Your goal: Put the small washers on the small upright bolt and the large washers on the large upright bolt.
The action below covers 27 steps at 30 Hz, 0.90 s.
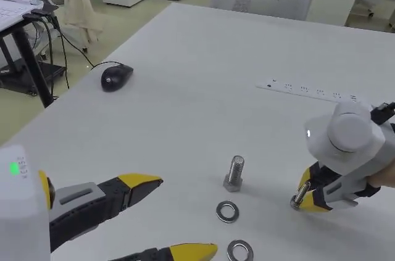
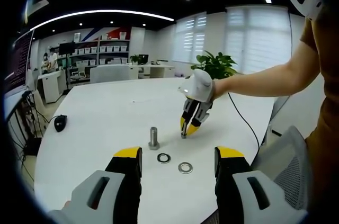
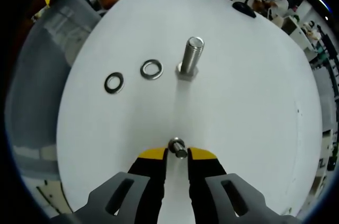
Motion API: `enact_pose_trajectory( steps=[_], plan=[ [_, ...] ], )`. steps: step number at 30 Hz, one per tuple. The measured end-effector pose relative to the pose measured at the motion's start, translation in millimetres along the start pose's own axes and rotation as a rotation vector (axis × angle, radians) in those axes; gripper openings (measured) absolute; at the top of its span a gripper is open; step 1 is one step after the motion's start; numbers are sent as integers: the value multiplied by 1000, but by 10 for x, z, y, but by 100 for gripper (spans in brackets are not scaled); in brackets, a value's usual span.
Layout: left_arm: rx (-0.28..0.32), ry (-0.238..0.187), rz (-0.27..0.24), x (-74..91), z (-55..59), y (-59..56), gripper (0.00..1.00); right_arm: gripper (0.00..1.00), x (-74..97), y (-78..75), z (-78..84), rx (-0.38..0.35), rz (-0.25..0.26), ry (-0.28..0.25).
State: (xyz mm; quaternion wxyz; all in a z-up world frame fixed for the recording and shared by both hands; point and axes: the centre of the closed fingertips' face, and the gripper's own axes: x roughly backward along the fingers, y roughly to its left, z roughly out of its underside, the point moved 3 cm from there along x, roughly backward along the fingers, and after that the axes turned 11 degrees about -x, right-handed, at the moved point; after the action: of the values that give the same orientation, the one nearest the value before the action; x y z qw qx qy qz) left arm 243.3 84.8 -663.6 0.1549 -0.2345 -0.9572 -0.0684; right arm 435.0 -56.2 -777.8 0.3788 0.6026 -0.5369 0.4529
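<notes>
Barely started, I'd say. Over the white table [image 1: 203,76] the left gripper [image 1: 185,215] hovers with its jaws apart. The large bolt [image 1: 234,171] stands bare, with two washers [image 1: 227,211] lying flat just beside it. The right gripper [image 1: 305,200] is clamped on the small bolt [image 1: 298,197]. The right gripper view shows that pinch end-on, while the left gripper view shows the bolt's tip at the table.

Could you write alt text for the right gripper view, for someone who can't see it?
The right tongs, yellow-tipped, are shut on a small bolt on a white table. Beyond them a large bolt stands upright, with one washer lying flat beside it and a second washer next to that.
</notes>
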Motion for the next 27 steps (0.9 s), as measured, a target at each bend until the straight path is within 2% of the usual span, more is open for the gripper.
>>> enact_pose_trajectory(
  steps=[7, 14, 27],
  plan=[
    [-1, -3, -1, 6, 5, -11, 54, 16, 78, 53, 20, -1, 15, 0],
    [-8, -8, 11, 3, -2, -70, 54, 16, 125, 215, 24, -2, 14, -3],
    [-24, -26, 10, 32, -68, -91, 54, 16, 51, 497, -33, 1, -14, -16]
  ],
)
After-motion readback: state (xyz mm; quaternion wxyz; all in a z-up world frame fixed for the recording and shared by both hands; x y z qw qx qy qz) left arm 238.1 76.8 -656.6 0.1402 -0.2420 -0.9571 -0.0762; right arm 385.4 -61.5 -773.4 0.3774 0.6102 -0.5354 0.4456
